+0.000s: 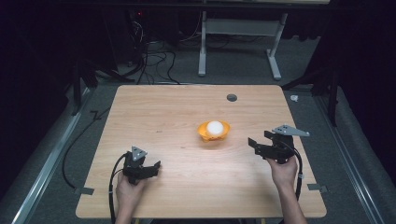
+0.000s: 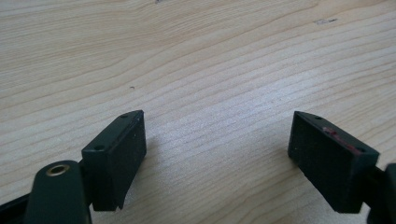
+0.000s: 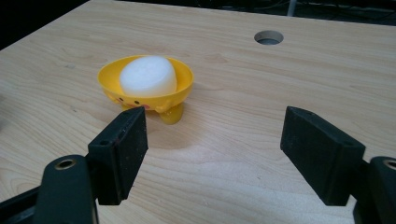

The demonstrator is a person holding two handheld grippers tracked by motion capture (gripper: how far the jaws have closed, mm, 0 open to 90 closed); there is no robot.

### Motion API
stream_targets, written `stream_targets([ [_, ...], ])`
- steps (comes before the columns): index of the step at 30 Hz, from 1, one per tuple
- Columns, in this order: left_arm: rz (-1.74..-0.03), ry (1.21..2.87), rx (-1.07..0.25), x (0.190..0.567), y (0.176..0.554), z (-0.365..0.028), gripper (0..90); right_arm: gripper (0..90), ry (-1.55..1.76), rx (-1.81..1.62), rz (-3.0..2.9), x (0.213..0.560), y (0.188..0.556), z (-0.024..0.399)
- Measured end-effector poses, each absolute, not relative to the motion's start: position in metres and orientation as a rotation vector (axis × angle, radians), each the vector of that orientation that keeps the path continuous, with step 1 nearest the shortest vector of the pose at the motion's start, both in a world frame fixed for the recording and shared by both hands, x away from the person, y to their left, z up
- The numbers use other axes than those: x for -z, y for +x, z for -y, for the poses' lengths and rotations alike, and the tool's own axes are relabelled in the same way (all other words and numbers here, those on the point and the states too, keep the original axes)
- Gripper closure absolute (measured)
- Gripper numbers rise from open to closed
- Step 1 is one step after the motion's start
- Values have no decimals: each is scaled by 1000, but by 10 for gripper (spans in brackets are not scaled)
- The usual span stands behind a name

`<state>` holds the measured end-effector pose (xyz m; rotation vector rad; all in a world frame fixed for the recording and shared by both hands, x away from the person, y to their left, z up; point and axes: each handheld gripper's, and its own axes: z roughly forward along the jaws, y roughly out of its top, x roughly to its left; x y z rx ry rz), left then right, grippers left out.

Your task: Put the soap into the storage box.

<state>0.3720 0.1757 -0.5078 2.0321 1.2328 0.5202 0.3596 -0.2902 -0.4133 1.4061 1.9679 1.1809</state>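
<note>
A small yellow bowl (image 1: pixel 213 132) with a painted face and little feet stands near the middle of the wooden table (image 1: pixel 154 116). A white round block (image 1: pixel 215 127) lies inside it. In the right gripper view the bowl (image 3: pixel 154 95) and the white block (image 3: pixel 148 76) sit ahead and to the left of my right gripper (image 3: pixel 214 144), whose jaws are wide apart with nothing between them. From above, my right gripper (image 1: pixel 259 141) hovers right of the bowl. My left gripper (image 1: pixel 156 164) is near the front left, open over bare wood (image 2: pixel 217 133).
A round cable hole (image 1: pixel 231 97) is set in the table near its far edge, also seen in the right gripper view as a hole (image 3: pixel 268 37). Cables and a white desk frame (image 1: pixel 203 46) lie on the floor beyond the table.
</note>
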Motion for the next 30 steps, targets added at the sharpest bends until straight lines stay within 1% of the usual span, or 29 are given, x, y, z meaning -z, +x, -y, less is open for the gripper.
stream_targets([
  [11, -1233, 2032, -520, 508, 372, -176, 197, 239, 1414, -1197, -1972, 419, 353, 290],
  [30, -1231, 2034, -522, 508, 372, -176, 197, 240, 1437, -1199, -2018, 441, 348, 281],
])
